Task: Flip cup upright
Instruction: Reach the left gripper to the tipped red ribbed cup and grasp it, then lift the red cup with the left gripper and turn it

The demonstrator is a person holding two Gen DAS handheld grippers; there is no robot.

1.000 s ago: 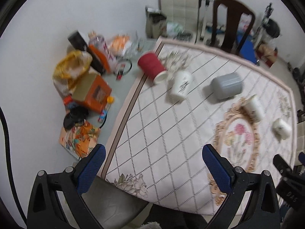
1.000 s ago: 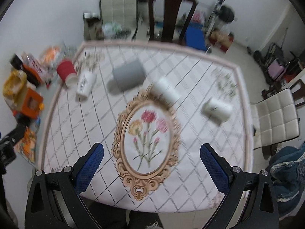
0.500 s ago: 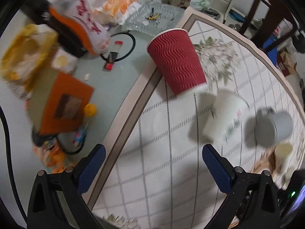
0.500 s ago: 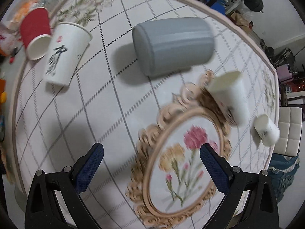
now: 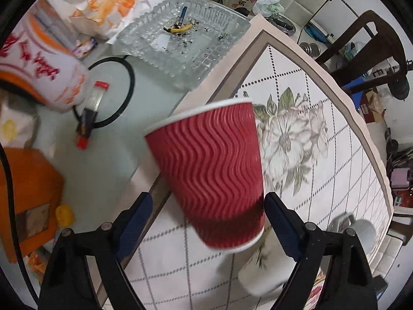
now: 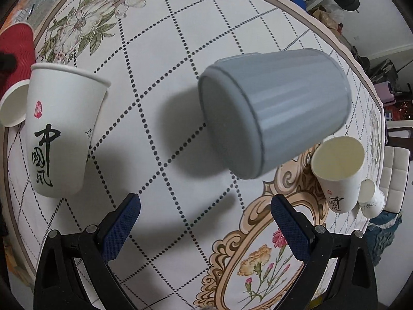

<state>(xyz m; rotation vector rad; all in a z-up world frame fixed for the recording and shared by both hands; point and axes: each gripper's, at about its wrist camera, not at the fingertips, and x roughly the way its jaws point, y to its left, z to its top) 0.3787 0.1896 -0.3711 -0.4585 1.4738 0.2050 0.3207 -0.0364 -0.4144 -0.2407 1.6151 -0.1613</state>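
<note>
Red ribbed paper cup [image 5: 210, 170] lies on its side at the edge of the patterned tablecloth [image 5: 304, 82], between the spread fingers of the left gripper [image 5: 207, 215]. Its white base rim points away from the camera and its open mouth points back toward the gripper. The gripper's blue-padded fingers [image 5: 134, 218] stand wide apart on either side of the cup near its mouth end, the right one just beside it; whether either pad touches cannot be told. The gripper looks steeply down along the cup.

The right gripper [image 6: 205, 223] also points down at the table with its fingers [image 6: 121, 223] wide apart and nothing between them. A grey plastic cup [image 6: 276, 113] lies on its side just ahead of it, base toward the camera, not touched.

To the left in the right wrist view lies a white paper cup [image 6: 60, 131] with black brush lettering, on its side. Two more white paper cups [image 6: 338, 170] lie on their sides near the ornate flower medallion [image 6: 260, 255], open mouths showing.

Beyond the cloth's edge in the left wrist view sit a glass ashtray [image 5: 180, 33], an orange box [image 5: 28, 196] and a black ring-shaped cord [image 5: 113, 90].
</note>
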